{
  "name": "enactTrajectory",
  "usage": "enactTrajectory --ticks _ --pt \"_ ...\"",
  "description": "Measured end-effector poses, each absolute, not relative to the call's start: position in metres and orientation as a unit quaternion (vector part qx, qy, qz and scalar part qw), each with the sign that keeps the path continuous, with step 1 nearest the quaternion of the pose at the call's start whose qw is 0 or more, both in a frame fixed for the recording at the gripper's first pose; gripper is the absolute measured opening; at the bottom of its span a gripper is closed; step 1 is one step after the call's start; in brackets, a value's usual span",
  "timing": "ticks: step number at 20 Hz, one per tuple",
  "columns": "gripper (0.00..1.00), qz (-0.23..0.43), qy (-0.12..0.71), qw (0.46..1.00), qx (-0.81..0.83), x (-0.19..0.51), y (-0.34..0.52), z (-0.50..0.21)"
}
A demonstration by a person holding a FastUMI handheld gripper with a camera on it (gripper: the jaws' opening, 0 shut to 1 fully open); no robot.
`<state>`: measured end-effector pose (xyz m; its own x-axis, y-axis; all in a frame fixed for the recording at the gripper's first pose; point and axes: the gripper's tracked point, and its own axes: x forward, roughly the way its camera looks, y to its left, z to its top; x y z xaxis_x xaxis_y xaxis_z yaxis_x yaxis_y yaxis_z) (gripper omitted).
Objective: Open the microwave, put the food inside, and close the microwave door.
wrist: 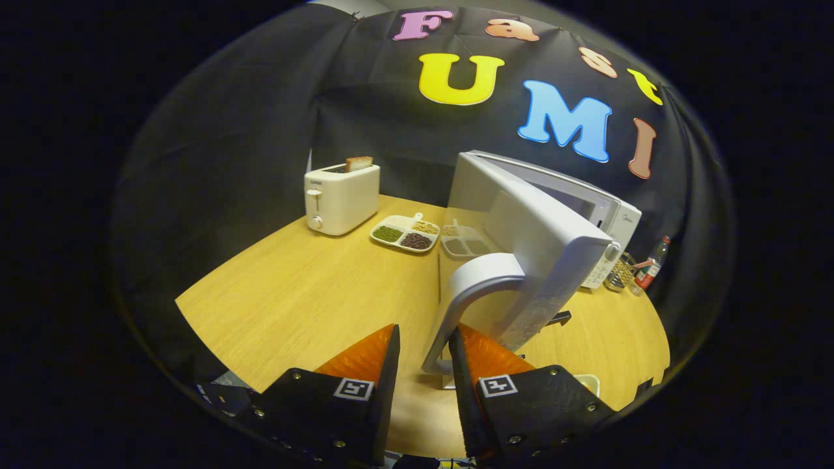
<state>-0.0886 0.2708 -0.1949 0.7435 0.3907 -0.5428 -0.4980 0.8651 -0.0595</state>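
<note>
- Hand-held gripper (423, 345): fingers parted, with a gap between the tips. The lower end of the door handle (466, 296) stands in that gap. No finger visibly presses on it; whether the right finger touches it cannot be told.
- Microwave (606, 218): white, on the right part of the tabletop (293, 293), beyond the fingers. Its door (541, 244) is swung wide open toward the camera, seen nearly edge-on, so the cavity is hidden behind it.
- Handle: a pale curved bar on the door's near edge, running from the door's middle down to just ahead of the fingertips.
- Tray (405, 233): white, divided into compartments holding green, dark and light grains. It lies on the tabletop between the toaster and the door, apart from both. A reflection of it shows in the door's inner face.
- Toaster (341, 197): white, upright, at the far left of the tabletop, with a bread slice (359, 163) standing out of its slot.
- Bottle (653, 262): right of the microwave, near the tabletop's far edge, with a clear container (622, 273) just beside it; its contents cannot be made out.
</note>
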Motion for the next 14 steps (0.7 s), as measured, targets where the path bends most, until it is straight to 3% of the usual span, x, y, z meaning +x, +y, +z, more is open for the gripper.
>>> enactTrajectory --ticks 6,7,9,14 --pt "0.53 0.411 0.256 0.875 0.005 -0.146 0.311 -0.163" --pt "0.75 0.426 0.243 0.872 0.014 -0.151 0.310 -0.154" --pt "0.98 0.432 0.211 0.877 0.020 -0.154 0.301 -0.134" --pt "0.99 0.370 0.141 0.918 0.019 -0.127 0.242 -0.093"
